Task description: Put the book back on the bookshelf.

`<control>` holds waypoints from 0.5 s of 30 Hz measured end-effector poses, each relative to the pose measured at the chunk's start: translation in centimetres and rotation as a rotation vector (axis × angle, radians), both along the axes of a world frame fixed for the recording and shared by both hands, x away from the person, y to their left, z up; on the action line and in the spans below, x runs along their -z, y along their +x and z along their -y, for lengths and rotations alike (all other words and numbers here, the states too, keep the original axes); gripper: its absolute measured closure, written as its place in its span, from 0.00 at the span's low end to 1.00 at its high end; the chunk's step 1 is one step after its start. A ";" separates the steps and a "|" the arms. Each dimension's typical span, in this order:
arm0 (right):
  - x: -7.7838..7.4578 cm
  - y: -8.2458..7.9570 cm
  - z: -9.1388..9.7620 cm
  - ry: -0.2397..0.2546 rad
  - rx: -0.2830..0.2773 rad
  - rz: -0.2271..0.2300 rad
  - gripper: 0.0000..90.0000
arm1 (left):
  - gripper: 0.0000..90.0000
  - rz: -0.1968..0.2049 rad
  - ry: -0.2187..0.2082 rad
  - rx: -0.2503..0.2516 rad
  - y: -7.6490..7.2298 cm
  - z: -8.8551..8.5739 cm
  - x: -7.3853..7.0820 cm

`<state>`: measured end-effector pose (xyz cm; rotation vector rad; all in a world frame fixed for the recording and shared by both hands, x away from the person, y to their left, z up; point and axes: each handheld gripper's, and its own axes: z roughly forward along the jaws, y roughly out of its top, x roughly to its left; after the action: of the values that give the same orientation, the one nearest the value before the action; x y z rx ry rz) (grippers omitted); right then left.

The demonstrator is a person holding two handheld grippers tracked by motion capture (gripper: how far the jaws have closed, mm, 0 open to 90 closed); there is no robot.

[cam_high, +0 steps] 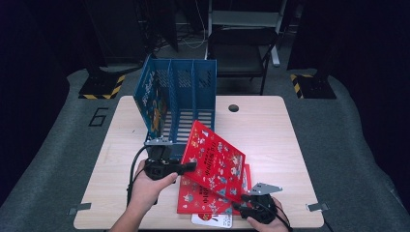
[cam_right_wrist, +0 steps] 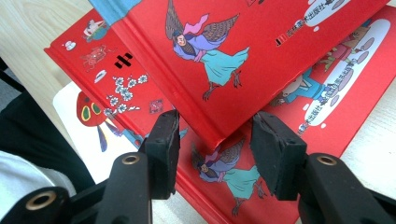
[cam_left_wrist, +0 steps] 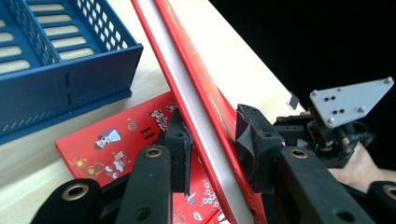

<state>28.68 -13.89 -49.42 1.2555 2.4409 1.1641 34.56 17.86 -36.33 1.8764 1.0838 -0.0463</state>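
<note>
A lab: black-curtained booth, hazard-striped stand bases (cam_high: 102, 89), numbered floor.

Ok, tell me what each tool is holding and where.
Left tool grips the raised red book by its page-side edge. Right tool holds nothing; its jaws straddle the book's corner.

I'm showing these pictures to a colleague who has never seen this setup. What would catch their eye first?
Probably the tilted red book, raised at an angle mid-table between the left gripper at its left edge and the right gripper at its lower corner. Under it another red book lies flat on a white one. Behind stands a blue slotted rack with a blue book in it.
</note>
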 end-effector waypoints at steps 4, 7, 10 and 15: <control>-0.1 0.0 0.0 -0.002 0.002 0.014 0.59 | 0.77 0.001 -0.012 -0.005 0.0 0.0 -0.3; -0.4 0.0 0.0 0.002 0.007 0.033 0.59 | 0.77 0.010 -0.016 -0.006 0.0 -0.1 -0.6; -0.6 0.0 -0.1 0.010 0.010 0.042 0.59 | 0.77 0.019 -0.017 -0.005 0.0 -0.2 -0.9; -1.0 0.1 -0.3 0.016 0.019 0.066 0.59 | 0.77 0.031 -0.016 -0.010 0.1 -0.4 -1.5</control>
<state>28.82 -13.61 -48.45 1.2218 2.3726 1.2028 34.68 18.29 -34.85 1.8516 1.0690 -0.0204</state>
